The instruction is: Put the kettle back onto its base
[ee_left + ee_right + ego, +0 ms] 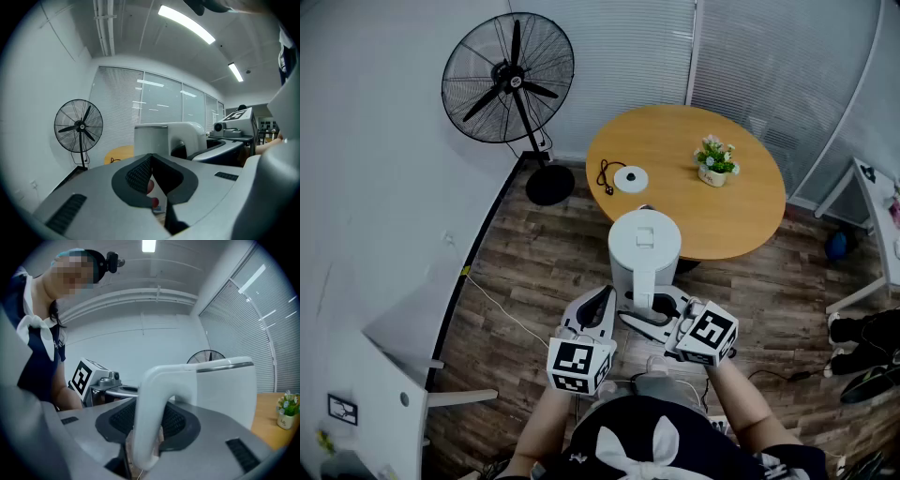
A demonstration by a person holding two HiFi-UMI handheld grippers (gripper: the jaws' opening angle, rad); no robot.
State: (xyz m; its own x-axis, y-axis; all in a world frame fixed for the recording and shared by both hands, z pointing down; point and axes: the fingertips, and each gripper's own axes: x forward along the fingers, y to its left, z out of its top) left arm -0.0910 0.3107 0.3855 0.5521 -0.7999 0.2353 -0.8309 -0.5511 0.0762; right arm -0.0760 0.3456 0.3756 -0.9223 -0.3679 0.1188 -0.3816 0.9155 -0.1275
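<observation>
The white kettle (644, 251) hangs in the air over the wooden floor, short of the round wooden table (741, 220). My right gripper (660, 306) is shut on its handle (149, 418), which stands upright between the dark pads. The kettle's round white base (630, 179) lies on the table's left part, with a black cord (607, 175) beside it. My left gripper (601, 298) hovers just left of the kettle, shut with nothing in it. In the left gripper view the kettle (161, 138) rises just beyond that gripper's (151, 157) closed tips.
A small potted plant (714, 161) stands on the table to the right of the base. A black pedestal fan (508, 80) stands at the back left by the wall. Shoes (862, 330) and a white table (872, 187) are at the right.
</observation>
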